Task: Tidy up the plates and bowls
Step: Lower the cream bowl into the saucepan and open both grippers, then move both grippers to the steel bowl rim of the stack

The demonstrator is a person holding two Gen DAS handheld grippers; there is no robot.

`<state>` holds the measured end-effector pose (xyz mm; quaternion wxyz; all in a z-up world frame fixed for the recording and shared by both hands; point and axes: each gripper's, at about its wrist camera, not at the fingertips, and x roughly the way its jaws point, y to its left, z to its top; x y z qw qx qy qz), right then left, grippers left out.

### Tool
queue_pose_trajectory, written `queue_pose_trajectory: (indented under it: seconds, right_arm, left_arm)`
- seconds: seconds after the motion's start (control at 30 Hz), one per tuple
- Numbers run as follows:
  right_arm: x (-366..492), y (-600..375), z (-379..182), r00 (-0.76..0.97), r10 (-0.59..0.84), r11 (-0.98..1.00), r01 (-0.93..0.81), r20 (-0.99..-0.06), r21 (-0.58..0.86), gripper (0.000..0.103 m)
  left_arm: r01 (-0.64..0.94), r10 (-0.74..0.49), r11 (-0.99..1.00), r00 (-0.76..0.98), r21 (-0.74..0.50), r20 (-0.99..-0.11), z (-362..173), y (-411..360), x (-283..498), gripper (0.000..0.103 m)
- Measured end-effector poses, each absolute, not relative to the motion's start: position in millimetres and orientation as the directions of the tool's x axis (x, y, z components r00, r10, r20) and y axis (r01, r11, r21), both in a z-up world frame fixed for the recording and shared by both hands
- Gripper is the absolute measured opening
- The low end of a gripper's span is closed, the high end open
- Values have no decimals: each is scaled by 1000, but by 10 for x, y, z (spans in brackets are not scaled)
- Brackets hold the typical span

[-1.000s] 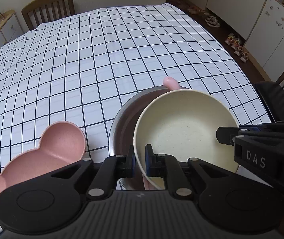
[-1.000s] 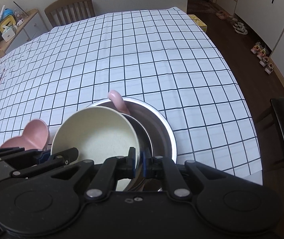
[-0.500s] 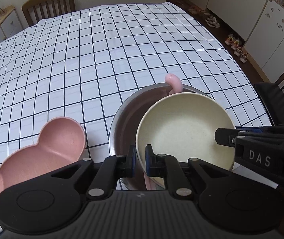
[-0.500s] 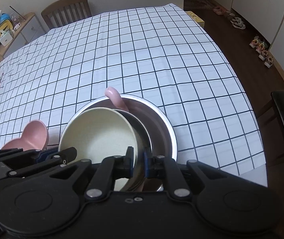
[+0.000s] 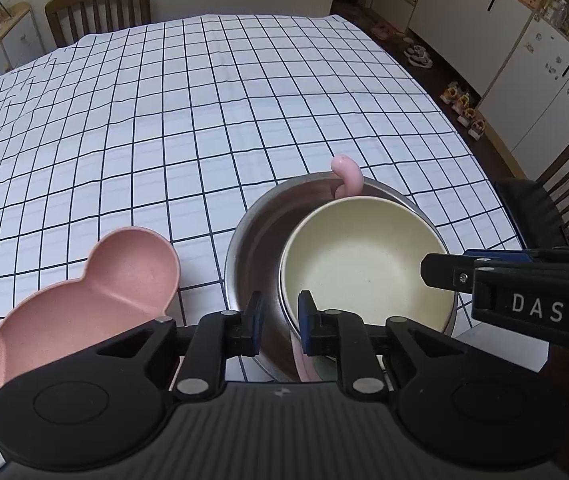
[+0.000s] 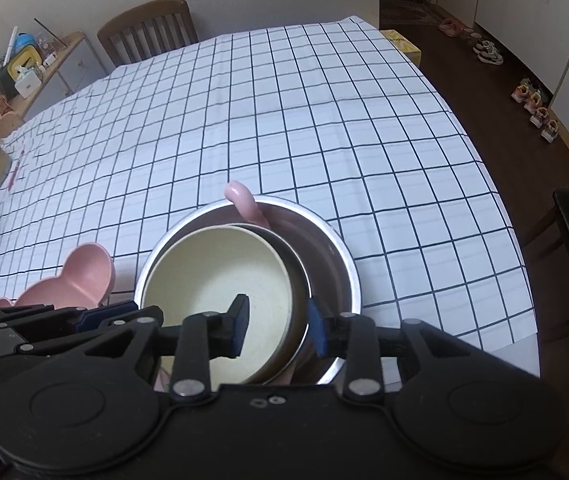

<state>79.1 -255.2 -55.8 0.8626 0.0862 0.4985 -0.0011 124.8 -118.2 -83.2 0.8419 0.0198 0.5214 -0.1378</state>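
Checked tablecloth (image 5: 212,112), bare but for a nested set near its front edge: steel bowl (image 5: 256,232) outermost, cream bowl (image 5: 364,268) seated inside, pink curved handle (image 5: 346,176) poking over the far rim; pink bear-shaped dish (image 5: 84,296) apart at left. Left gripper (image 5: 280,322) and right gripper (image 6: 276,326) astride the cream bowl's rim, jaws opening, pads off it. Step judged: releasing the nested bowl; next, withdrawal upward, then the pink dish.

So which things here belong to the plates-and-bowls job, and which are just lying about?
Job:
cream bowl
steel bowl
pink plate
pink handle

Lying about:
chair
shoes
yellow box
shelf clutter
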Motion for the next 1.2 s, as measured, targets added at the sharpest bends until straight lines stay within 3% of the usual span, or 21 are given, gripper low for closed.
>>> queue_pose_trajectory:
  seconds: [0.17, 0.4, 0.73, 0.8, 0.93, 1.2]
  right_arm:
    - [740, -2554, -468, 525, 97, 986, 65, -845, 153, 36]
    - [669, -2588, -342, 557, 103, 988, 40, -824, 150, 54]
    - [653, -2689, -292, 591, 116, 990, -3, -798, 142, 81]
    - [663, -2727, -286, 597, 134, 988, -19, -791, 153, 84]
    - [703, -2826, -283, 605, 171, 982, -43, -778, 183, 91]
    - [867, -3077, -422, 571, 177, 981, -32, -802, 193, 91]
  left_arm:
    - [237, -214, 964, 442, -117, -871, -743, -1049, 1217, 32]
    - [208, -216, 969, 475, -130, -853, -650, -863, 1178, 53]
    - [190, -221, 971, 496, -144, -840, -627, -704, 1130, 56]
    - [179, -228, 971, 505, -157, -832, -626, -681, 1131, 67]
    - [151, -234, 972, 524, -181, -819, -637, -645, 1146, 72]
    - [79, -219, 975, 499, -208, -838, -803, -638, 1263, 72]
